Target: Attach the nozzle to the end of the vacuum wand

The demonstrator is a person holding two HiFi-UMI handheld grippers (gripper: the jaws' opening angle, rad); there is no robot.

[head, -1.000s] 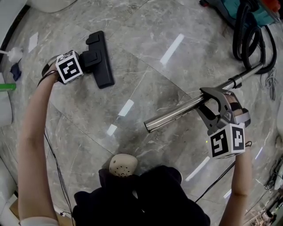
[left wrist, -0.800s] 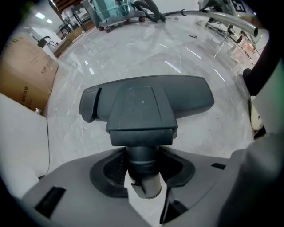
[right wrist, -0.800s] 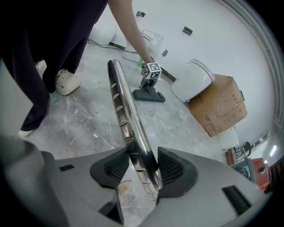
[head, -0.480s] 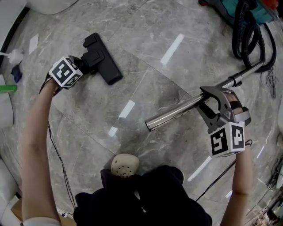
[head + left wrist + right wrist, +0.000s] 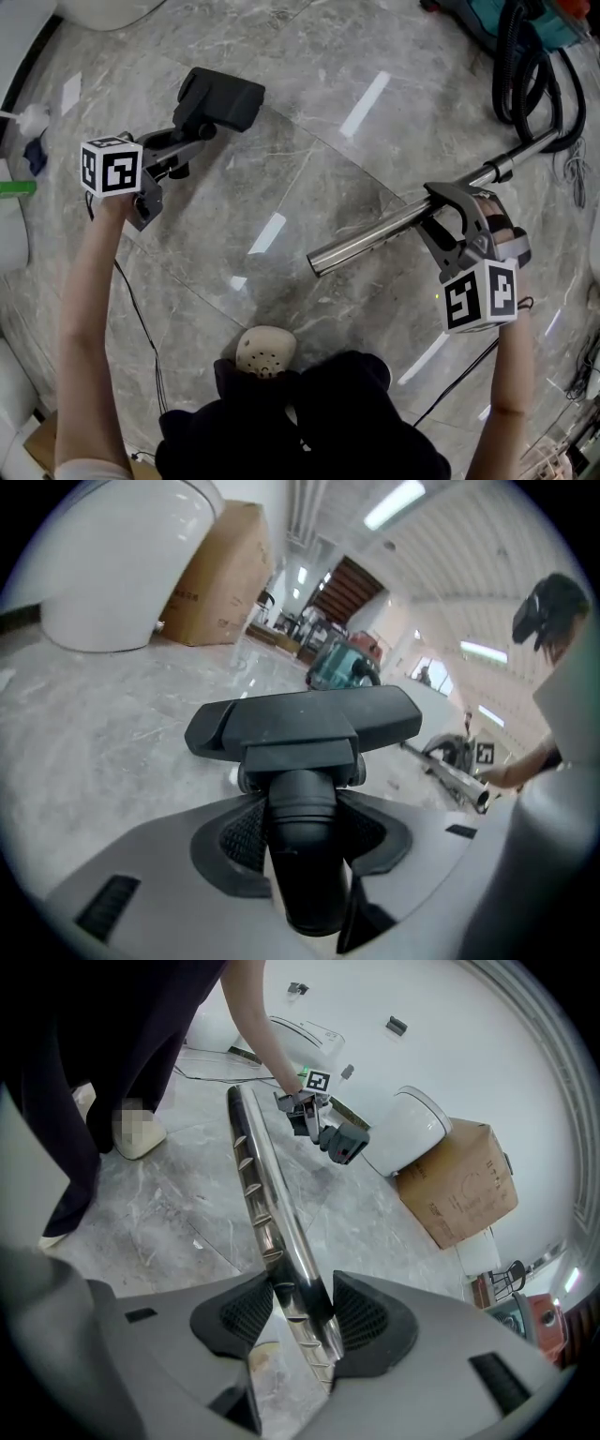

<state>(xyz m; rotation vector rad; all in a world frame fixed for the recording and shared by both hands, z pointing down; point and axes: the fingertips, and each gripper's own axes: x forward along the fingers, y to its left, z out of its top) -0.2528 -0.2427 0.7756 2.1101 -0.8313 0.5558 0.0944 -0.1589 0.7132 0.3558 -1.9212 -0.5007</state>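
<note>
Nozzle (image 5: pixel 220 98) in left gripper (image 5: pixel 192 139), arm (image 5: pixel 84 281) outstretched; right gripper (image 5: pixel 441 208) clamps wand (image 5: pixel 375 234).

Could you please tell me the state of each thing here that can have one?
nozzle, raised, gripped by its neck, unattached
wand, gripped, free end bare
left gripper, shut on the nozzle
right gripper, shut on the wand
hose, looped on the floor
</note>
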